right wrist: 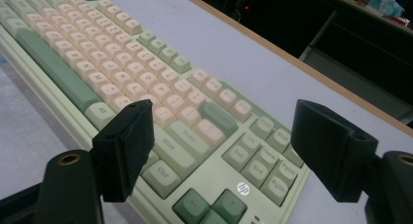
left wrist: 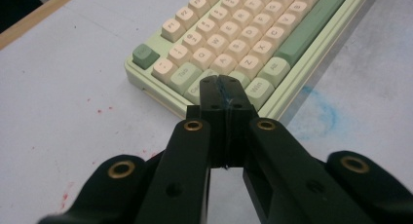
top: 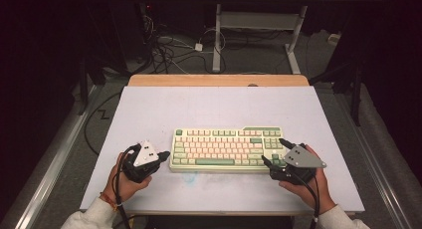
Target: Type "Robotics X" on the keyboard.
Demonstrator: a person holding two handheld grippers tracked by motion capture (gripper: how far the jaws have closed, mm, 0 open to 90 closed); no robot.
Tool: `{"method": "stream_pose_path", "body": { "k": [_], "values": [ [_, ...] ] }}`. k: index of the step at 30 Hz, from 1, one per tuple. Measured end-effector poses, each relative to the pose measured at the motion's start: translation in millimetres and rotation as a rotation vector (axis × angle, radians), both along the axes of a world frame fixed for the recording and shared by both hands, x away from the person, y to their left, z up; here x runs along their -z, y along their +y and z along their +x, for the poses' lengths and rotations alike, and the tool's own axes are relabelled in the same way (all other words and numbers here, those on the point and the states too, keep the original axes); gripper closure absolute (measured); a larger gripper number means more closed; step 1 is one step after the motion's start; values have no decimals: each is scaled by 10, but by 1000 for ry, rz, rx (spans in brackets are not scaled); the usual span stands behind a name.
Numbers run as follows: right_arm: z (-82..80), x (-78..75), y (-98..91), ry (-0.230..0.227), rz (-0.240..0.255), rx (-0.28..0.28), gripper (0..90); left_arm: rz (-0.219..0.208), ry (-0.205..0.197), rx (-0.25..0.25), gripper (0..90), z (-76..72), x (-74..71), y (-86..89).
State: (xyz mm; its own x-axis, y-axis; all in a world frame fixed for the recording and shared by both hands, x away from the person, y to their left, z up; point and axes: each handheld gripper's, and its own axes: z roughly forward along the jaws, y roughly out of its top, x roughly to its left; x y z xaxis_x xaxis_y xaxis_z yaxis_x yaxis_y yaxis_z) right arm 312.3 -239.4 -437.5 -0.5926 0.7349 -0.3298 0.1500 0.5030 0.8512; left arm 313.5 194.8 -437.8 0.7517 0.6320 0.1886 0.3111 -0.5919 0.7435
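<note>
A pale green keyboard (top: 226, 149) with cream and green keys lies flat near the front middle of the white table. My left gripper (top: 165, 154) is shut with nothing between its jaws, its tip just off the keyboard's left end. In the left gripper view the closed tip (left wrist: 224, 90) hovers over the keyboard (left wrist: 243, 39) near its lower-left corner keys. My right gripper (top: 274, 150) is open over the keyboard's right end. In the right gripper view its spread jaws (right wrist: 221, 141) straddle the keyboard (right wrist: 146, 87) around the enter, shift and navigation keys.
The white table top (top: 219, 107) has a wooden strip (top: 219, 80) along its far edge. A blue smudge (left wrist: 324, 112) marks the surface in front of the keyboard, and small red specks (left wrist: 100, 109) lie to its left. Cables and a desk frame (top: 219, 35) lie beyond.
</note>
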Motion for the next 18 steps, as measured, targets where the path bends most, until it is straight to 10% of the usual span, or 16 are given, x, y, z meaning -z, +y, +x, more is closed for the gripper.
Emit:
{"method": "stream_pose_path", "body": {
  "k": [18],
  "values": [
    [-119, 69, -99, 20, -4, 2, 240, 49, 19, 94, 879, 137, -65, -371]
  ]
}}
